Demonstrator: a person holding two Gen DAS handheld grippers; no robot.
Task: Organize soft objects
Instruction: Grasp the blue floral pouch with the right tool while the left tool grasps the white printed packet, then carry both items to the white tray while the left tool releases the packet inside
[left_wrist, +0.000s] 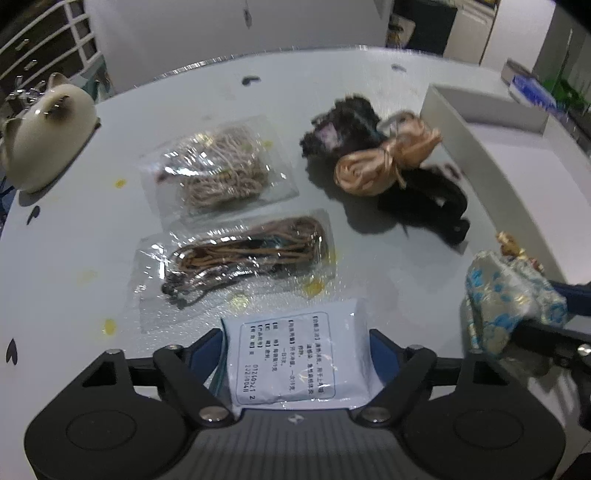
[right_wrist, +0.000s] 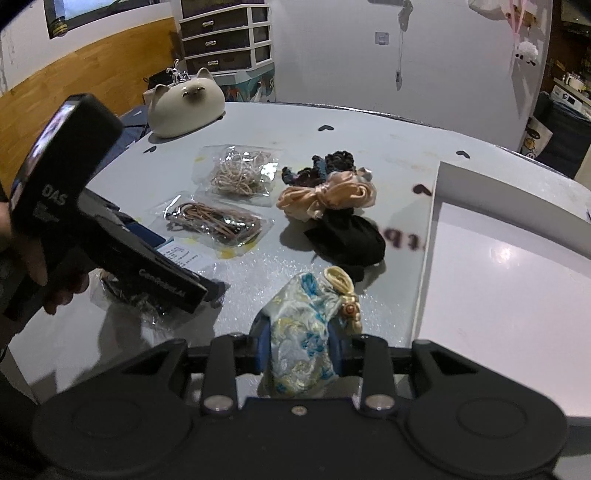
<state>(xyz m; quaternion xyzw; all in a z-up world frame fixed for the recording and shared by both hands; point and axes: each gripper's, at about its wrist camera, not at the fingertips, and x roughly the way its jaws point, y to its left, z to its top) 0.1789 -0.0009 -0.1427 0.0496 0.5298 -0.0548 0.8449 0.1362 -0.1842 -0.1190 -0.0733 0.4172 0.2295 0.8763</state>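
My left gripper (left_wrist: 295, 350) is shut on a white printed sachet (left_wrist: 291, 358) just above the table. My right gripper (right_wrist: 298, 343) is shut on a blue-and-cream brocade pouch (right_wrist: 301, 332) with a cream knot, also seen at the right of the left wrist view (left_wrist: 506, 295). A peach satin scrunchie (left_wrist: 384, 158) lies on dark scrunchies (left_wrist: 343, 122) and a black fabric piece (left_wrist: 428, 199). Two clear bags hold pale cords (left_wrist: 221, 162) and brown cords (left_wrist: 251, 251).
A white tray (right_wrist: 428, 236) stands on the right of the table. A ceramic cat figure (right_wrist: 188, 107) sits at the far left. Another clear bag (right_wrist: 129, 295) lies under the left gripper's body (right_wrist: 110, 236).
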